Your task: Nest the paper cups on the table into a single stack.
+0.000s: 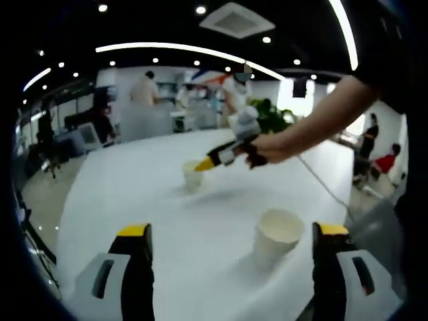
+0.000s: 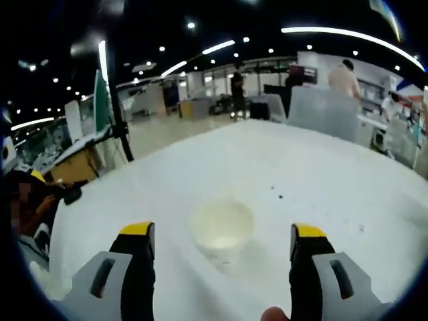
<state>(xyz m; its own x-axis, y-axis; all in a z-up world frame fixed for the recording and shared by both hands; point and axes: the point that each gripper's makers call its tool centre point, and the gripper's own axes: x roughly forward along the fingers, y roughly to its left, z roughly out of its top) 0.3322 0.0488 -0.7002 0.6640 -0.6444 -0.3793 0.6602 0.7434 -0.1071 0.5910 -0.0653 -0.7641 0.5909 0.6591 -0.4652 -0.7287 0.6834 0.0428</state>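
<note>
Left gripper view: two paper cups [image 1: 277,234] [image 1: 192,174] on table [image 1: 134,194].

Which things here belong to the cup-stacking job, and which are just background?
Job:
- near white paper cup, upright between the left gripper's open jaws
- far white paper cup, under the right gripper
- round white table

Background:
- green potted plant
- people standing behind
- office desks
</note>
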